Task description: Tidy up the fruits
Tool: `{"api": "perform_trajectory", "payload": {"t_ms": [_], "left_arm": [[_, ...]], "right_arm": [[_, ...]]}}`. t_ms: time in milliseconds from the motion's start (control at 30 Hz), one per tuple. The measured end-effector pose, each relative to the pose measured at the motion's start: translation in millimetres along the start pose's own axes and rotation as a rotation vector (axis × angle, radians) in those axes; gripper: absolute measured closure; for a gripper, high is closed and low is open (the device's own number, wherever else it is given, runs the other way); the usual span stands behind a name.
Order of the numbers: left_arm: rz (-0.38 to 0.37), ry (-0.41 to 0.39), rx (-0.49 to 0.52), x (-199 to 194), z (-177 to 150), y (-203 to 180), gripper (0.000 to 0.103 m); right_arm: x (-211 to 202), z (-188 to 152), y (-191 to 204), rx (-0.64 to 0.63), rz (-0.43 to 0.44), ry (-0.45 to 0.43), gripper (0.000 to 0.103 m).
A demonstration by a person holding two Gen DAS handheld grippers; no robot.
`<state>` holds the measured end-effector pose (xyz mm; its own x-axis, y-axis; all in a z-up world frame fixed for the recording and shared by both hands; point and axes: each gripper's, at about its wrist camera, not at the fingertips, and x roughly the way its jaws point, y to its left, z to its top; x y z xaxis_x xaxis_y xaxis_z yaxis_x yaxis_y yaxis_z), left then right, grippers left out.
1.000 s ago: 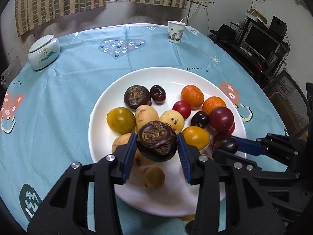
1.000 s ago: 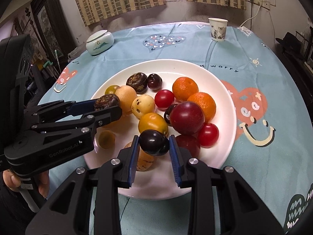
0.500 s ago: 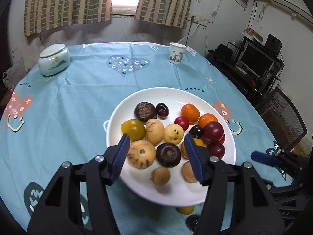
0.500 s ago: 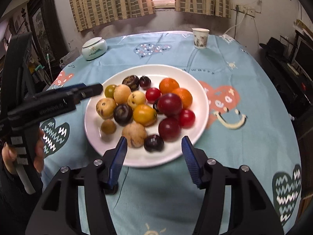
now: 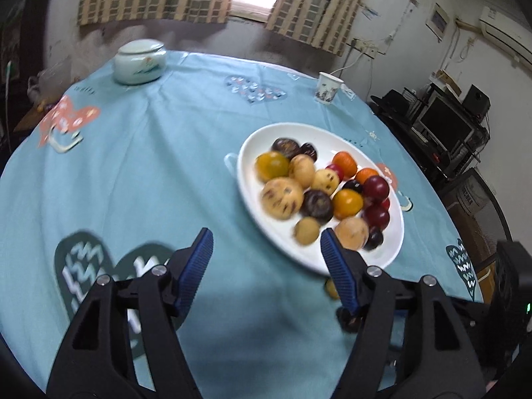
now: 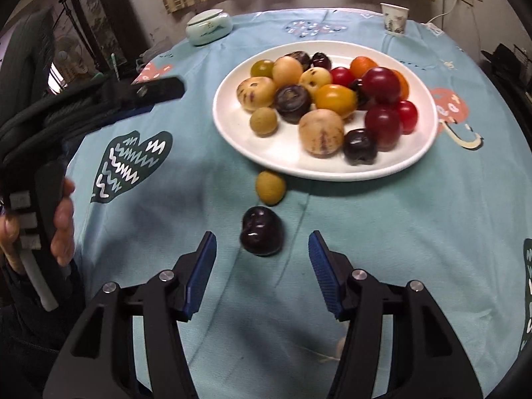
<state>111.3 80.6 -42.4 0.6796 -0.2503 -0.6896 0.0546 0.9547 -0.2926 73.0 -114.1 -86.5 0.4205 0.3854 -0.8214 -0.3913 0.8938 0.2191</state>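
A white plate holds several fruits: oranges, red and dark plums, yellow and speckled fruits. It also shows in the left wrist view. On the cloth in front of it lie a small tan fruit and a dark plum. My right gripper is open and empty, just short of the dark plum. My left gripper is open and empty, above the cloth left of the plate's near edge. It also shows at the left in the right wrist view.
A pale lidded jar and a paper cup stand at the far side of the round table with a light blue cloth. A desk with a monitor stands to the right, beyond the table.
Both grippers let go of their dark fruits onto the plate and opened wide. Both have drawn back from the plate; the left swung left. Two loose fruits now show on the cloth.
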Motion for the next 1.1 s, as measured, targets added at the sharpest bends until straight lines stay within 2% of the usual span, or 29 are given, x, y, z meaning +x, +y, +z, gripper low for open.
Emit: {"api": "perform_trajectory", "payload": {"t_ms": [200, 233, 267, 367, 467, 667, 900, 933, 1000, 1067, 1100], "left_arm": [[0.060, 0.053, -0.047, -18.6, -36.2, 28.7, 0.033], [0.063, 0.060, -0.051, -19.4, -38.3, 30.1, 0.033], [0.065, 0.070, -0.056, -21.2, -42.1, 32.4, 0.033], [0.056, 0.084, -0.054, -22.6, -44.2, 27.9, 0.033], [0.043, 0.101, -0.016, -19.5, -43.7, 11.8, 0.033], [-0.023, 0.176, 0.095, 11.3, -47.2, -41.8, 0.033], [-0.009, 0.216, 0.161, 56.2, -49.8, -83.2, 0.034], [0.000, 0.219, 0.174, 62.1, -50.0, -87.4, 0.035], [0.012, 0.225, 0.190, 72.1, -50.2, -92.4, 0.045], [0.022, 0.224, 0.200, 80.6, -50.1, -95.6, 0.059], [0.031, 0.207, 0.210, 81.5, -49.7, -96.9, 0.060]], "right_arm": [[15.6, 3.6, 6.3, -0.035, 0.013, -0.012, 0.044], [19.3, 4.0, 5.9, -0.039, 0.009, -0.009, 0.049], [22.8, 4.0, 5.4, -0.045, 0.004, -0.003, 0.060], [31.5, 1.2, 1.0, -0.051, -0.030, -0.007, 0.071], [19.0, -0.5, -9.3, -0.016, 0.021, -0.032, 0.072], [-15.6, -14.4, -54.1, 0.086, -0.027, -0.110, 0.072], [-39.4, -33.0, -90.6, 0.177, 0.002, -0.141, 0.072], [-42.0, -35.0, -95.1, 0.187, 0.003, -0.148, 0.072], [-46.4, -39.1, -101.6, 0.205, 0.010, -0.159, 0.072], [-50.8, -42.7, -106.1, 0.215, 0.019, -0.166, 0.072], [-51.2, -43.0, -107.6, 0.220, 0.026, -0.168, 0.072]]}}
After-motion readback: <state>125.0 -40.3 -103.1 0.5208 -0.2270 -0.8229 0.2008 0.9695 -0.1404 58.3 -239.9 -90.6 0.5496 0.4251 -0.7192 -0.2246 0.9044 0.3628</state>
